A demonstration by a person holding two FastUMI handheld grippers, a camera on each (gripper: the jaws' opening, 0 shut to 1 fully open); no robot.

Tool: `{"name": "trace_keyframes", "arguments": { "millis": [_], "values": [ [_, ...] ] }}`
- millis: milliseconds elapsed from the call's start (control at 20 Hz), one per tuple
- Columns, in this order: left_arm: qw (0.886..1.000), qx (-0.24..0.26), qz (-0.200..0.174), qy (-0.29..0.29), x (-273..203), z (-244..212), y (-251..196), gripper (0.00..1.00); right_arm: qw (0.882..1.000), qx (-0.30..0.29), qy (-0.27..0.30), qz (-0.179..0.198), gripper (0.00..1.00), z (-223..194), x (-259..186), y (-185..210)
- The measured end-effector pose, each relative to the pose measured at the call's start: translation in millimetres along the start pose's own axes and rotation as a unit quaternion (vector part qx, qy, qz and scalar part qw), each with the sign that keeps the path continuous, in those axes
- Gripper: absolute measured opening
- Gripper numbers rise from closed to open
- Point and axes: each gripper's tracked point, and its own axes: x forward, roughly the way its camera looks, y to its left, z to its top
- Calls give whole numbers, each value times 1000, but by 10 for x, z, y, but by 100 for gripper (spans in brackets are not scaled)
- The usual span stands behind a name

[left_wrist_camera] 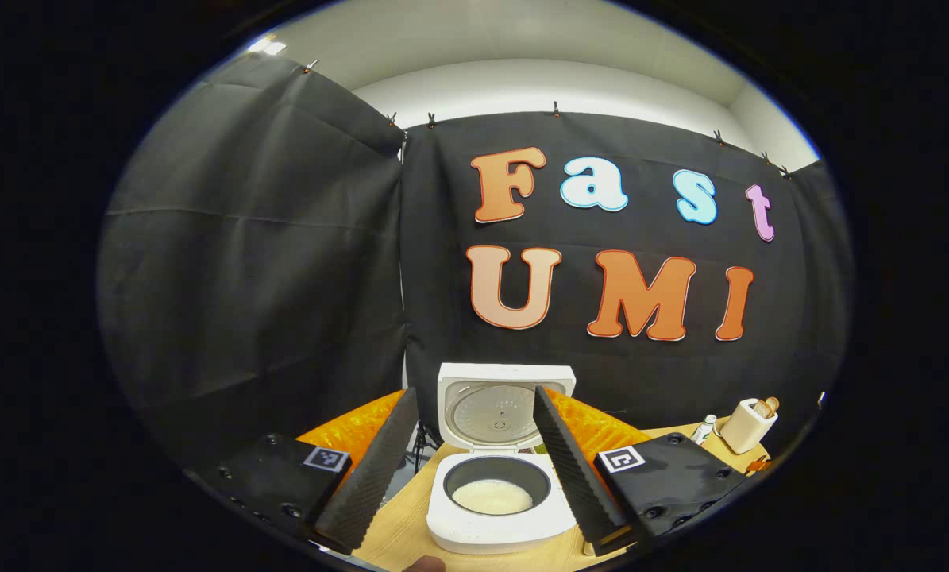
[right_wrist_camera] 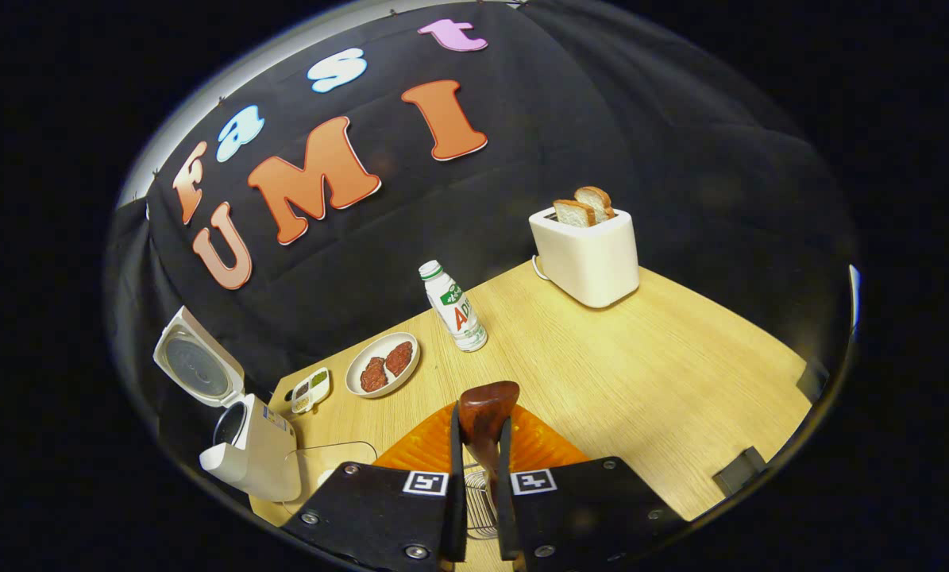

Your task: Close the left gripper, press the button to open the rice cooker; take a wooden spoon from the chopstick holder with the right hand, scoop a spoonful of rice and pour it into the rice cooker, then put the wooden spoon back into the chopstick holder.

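The white rice cooker stands with its lid up, and white rice lies in the dark inner pot. My left gripper is open, with its fingers spread to either side of the cooker and nothing between them. In the right gripper view the cooker sits at the lower left, lid raised. My right gripper is shut on the handle of the wooden spoon, whose dark brown bowl sticks up past the fingertips. Part of a wire chopstick holder shows low between the fingers.
An orange mat lies under the right gripper on the wooden table. Farther back stand a cream toaster holding bread slices, a small white bottle, a plate with two meat patties and a small tray.
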Motion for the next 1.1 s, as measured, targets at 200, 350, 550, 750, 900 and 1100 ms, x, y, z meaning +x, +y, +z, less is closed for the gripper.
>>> {"name": "trace_keyframes", "arguments": {
  "millis": [200,350,550,750,900,1100],
  "values": [
    [1000,10,-6,5,140,-40,89,99,999,-32,-22,-7,15,268,-162,174],
    [1000,11,-18,12,223,-74,123,99,997,-59,-43,-16,14,489,-346,312],
    [999,5,-34,12,325,-68,170,99,994,-75,-73,-9,14,740,-572,620],
    [999,6,-43,14,380,-45,249,99,994,-62,-87,22,14,765,-694,1035],
    [999,13,-48,12,386,-13,316,99,993,-61,-87,50,14,677,-707,1392],
    [999,15,-51,10,356,-4,406,99,991,-80,-80,72,14,432,-631,1768]
  ]
}}
